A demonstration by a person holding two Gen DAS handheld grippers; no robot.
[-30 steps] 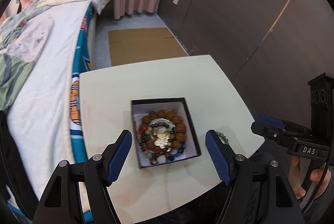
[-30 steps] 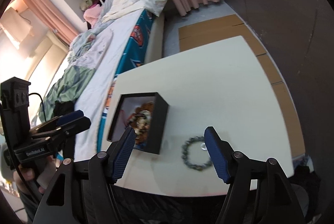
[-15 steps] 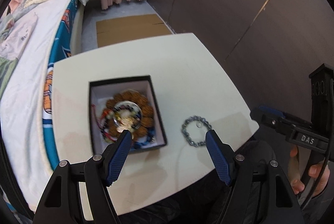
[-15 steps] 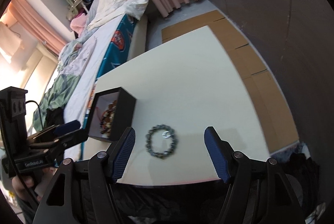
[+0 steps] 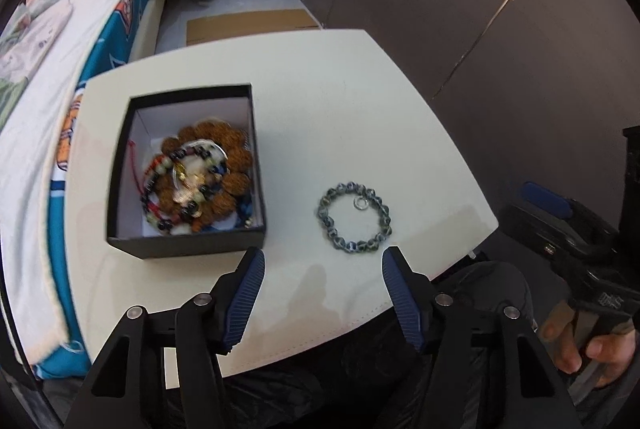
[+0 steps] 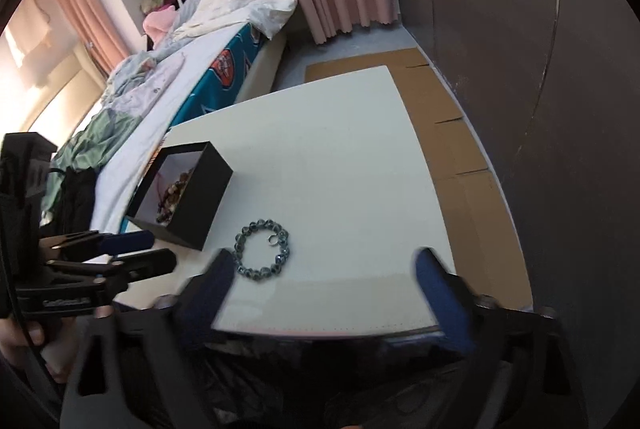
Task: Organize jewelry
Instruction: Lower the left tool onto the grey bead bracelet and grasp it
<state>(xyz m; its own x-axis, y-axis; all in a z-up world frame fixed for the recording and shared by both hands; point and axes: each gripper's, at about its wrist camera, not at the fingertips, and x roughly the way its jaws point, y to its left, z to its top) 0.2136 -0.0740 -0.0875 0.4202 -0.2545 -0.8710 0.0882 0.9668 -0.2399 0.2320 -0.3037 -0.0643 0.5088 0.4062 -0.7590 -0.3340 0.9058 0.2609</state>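
On the white square table (image 5: 360, 101), near its front edge, lies a grey-blue beaded bracelet with a small silver ring (image 5: 355, 218), flat on the surface and well clear of the right edge. Just beside it, toward the left edge, stands an open black cardboard box with a white lining (image 5: 120, 189). Inside the box lies a heap of jewelry (image 5: 198, 177): a ring of large brown beads, strands of dark and pale beads, a red cord and a gold-coloured piece.

Left gripper (image 5: 323, 271), black with blue ribbed pads, hangs over the front edge of the table; its jaws are closing, nothing lies between them, and the bracelet sits just beyond the fingertips. Right gripper (image 6: 326, 275) also hangs over the front edge; its jaws are opening, its pads are blurred, and nothing is between them. The bracelet lies just beyond its left fingertip.

White lettering is printed on the body of each gripper as seen from the opposite camera, but it is too blurred to read. No writing is visible on the box.
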